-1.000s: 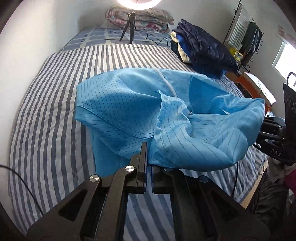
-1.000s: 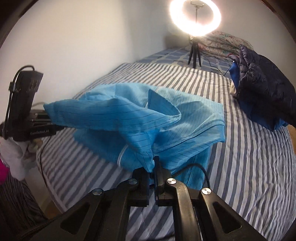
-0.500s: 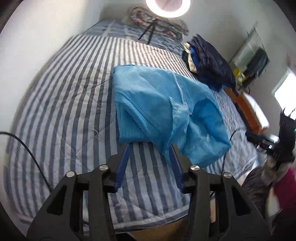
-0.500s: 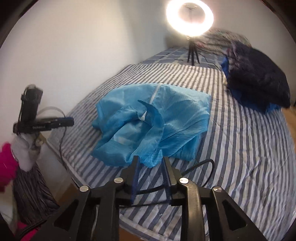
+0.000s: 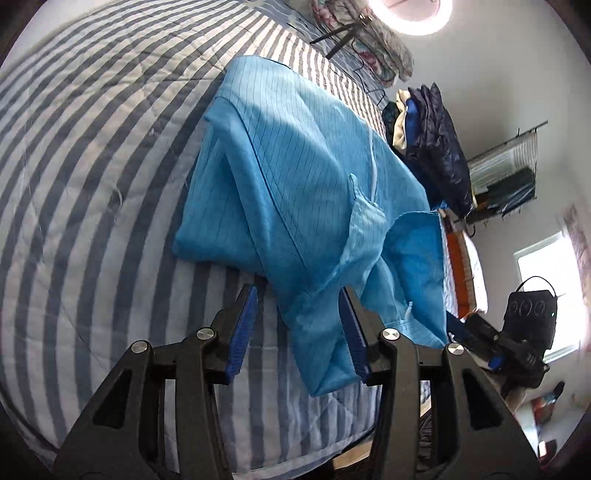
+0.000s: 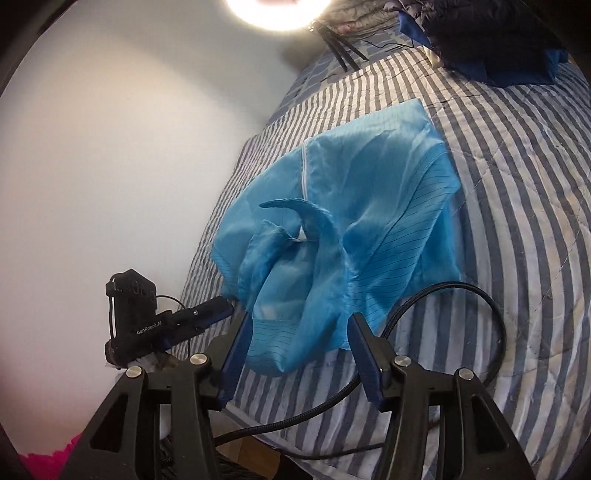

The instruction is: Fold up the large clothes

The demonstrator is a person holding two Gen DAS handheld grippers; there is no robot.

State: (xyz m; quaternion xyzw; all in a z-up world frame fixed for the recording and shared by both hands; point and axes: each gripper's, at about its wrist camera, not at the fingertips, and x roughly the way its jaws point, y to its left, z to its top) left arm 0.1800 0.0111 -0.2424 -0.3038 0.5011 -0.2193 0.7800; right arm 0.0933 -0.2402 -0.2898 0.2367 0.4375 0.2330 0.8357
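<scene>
A large light-blue pinstriped garment (image 5: 295, 166) lies in a loose, partly folded heap on the striped bed (image 5: 92, 184). Its near edge is bunched and rumpled. My left gripper (image 5: 299, 321) stands open just above the bed, with a hanging fold of the garment loose between its blue pads. In the right wrist view the garment (image 6: 369, 221) sags toward the bed's edge. My right gripper (image 6: 299, 339) has its jaws opening. The cloth's lower hem hangs between them and is not pinched. Each gripper shows at the edge of the other's view.
A ring light on a tripod (image 5: 417, 14) stands at the head of the bed beside a floral pillow. A pile of dark blue jackets (image 5: 439, 140) lies on the far side. A black cable (image 6: 461, 291) loops over the bed near my right gripper. A white wall (image 6: 110, 147) borders the bed.
Both grippers were shut on the lifted garment and have let it go. The cloth dropped onto the bed, both jaws spread apart, and both views rolled and sank toward the bed.
</scene>
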